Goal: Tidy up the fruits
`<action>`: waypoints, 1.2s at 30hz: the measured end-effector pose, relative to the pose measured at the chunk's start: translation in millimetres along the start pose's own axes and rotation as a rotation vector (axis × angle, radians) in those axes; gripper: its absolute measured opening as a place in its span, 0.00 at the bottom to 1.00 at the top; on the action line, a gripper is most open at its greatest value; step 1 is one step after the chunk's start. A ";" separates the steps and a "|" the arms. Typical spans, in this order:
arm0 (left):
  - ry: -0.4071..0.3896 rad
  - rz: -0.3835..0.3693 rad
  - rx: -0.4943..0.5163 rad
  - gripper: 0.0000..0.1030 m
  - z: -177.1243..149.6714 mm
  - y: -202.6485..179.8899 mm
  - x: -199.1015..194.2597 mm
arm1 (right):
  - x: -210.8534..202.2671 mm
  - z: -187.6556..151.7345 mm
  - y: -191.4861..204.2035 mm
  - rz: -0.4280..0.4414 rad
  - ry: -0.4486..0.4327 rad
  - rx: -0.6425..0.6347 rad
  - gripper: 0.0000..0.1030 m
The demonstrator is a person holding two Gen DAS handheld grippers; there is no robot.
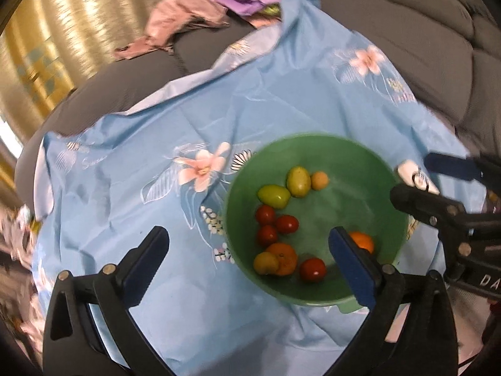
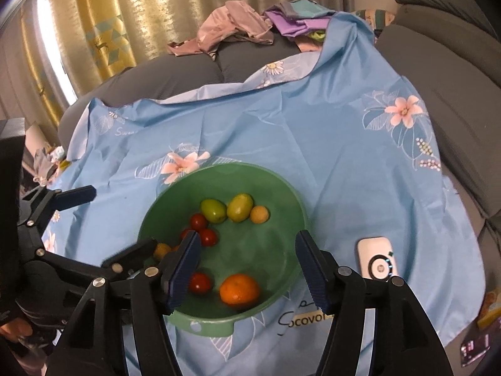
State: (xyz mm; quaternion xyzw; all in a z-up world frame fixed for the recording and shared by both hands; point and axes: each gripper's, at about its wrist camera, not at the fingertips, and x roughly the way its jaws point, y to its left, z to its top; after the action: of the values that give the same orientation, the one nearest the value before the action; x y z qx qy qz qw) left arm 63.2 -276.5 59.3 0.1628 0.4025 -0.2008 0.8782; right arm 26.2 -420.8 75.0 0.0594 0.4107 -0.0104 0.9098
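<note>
A green bowl [image 1: 338,153] [image 2: 281,188] sits on a light blue flowered cloth [image 1: 156,188] [image 2: 313,144]. It holds several fruits: green ones [image 1: 273,196] [image 2: 213,210], small red tomatoes [image 1: 286,224] [image 2: 200,283], oranges [image 1: 283,258] [image 2: 239,288] and a small yellow one [image 1: 319,180] [image 2: 259,214]. My left gripper [image 1: 250,263] is open and empty over the bowl's near left rim; it also shows in the right wrist view [image 2: 109,225]. My right gripper [image 2: 247,269] is open and empty above the bowl's near side; it shows at the right of the left wrist view [image 1: 419,175].
The cloth covers a grey sofa [image 1: 391,15] [image 2: 438,62]. A white remote [image 2: 377,258] [image 1: 416,177] lies on the cloth right of the bowl. Crumpled pink and purple clothes [image 1: 188,15] [image 2: 250,25] lie at the back. Curtains [image 2: 125,15] hang behind.
</note>
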 end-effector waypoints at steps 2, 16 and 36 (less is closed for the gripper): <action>0.006 -0.030 -0.023 0.99 -0.7 2.4 -4.1 | -7.9 2.0 1.6 -0.003 -0.012 -0.012 0.62; -0.039 -0.060 -0.093 0.99 6.9 17.6 -48.1 | -52.4 10.6 13.9 -0.024 -0.061 -0.079 0.62; -0.076 -0.005 -0.097 0.99 34.8 28.7 -80.5 | -62.7 25.2 29.4 -0.005 -0.076 -0.129 0.62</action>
State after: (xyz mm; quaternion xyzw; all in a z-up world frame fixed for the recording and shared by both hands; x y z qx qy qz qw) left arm 51.5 -249.4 146.7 0.1115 0.3785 -0.1892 0.8992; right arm 5.4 -396.4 141.4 -0.0006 0.3760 0.0117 0.9266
